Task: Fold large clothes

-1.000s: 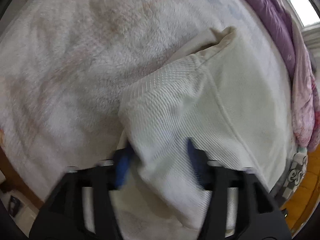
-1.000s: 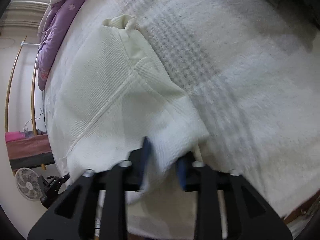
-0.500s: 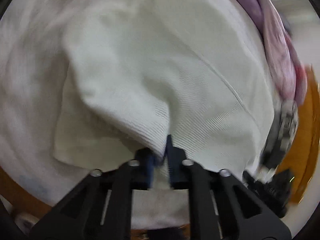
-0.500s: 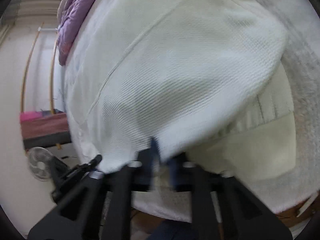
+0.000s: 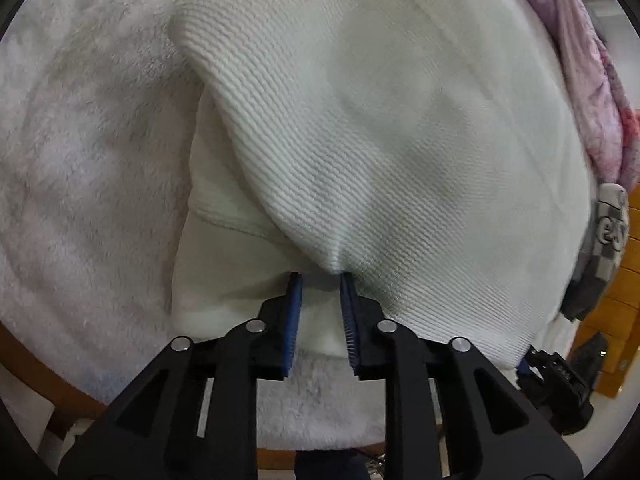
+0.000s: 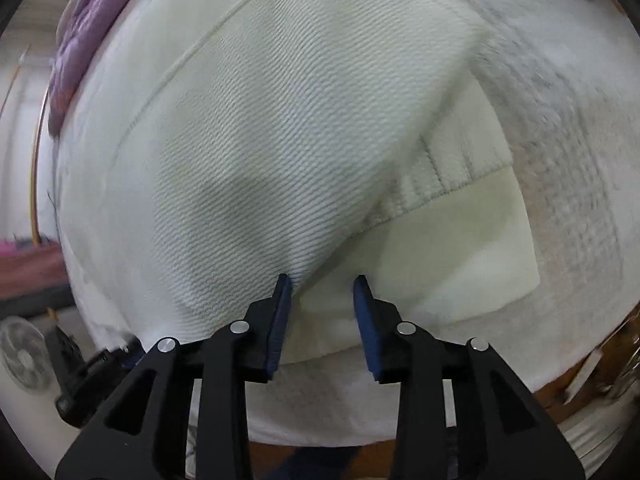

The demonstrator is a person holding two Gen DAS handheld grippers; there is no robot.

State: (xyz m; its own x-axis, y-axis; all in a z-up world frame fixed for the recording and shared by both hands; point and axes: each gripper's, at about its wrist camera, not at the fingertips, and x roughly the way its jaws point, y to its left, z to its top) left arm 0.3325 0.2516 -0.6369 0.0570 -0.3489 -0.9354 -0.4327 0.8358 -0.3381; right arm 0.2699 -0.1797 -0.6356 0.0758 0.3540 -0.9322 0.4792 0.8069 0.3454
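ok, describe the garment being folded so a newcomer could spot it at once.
On the fluffy white blanket covering the bed lies a cream ribbed-knit sweater, doubled over, just ahead of both grippers' blue fingers. Unlike the purple bedding at the far edge, it is pale and finely corded.

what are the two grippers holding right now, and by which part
Nothing. The left gripper and the right gripper both stand open, fingers apart, at the near folded edge of the cream knit sweater, which lies on the fluffy white blanket.

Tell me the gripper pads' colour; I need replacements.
Blue, ribbed pads on black fingers, sharpest in the left wrist view.
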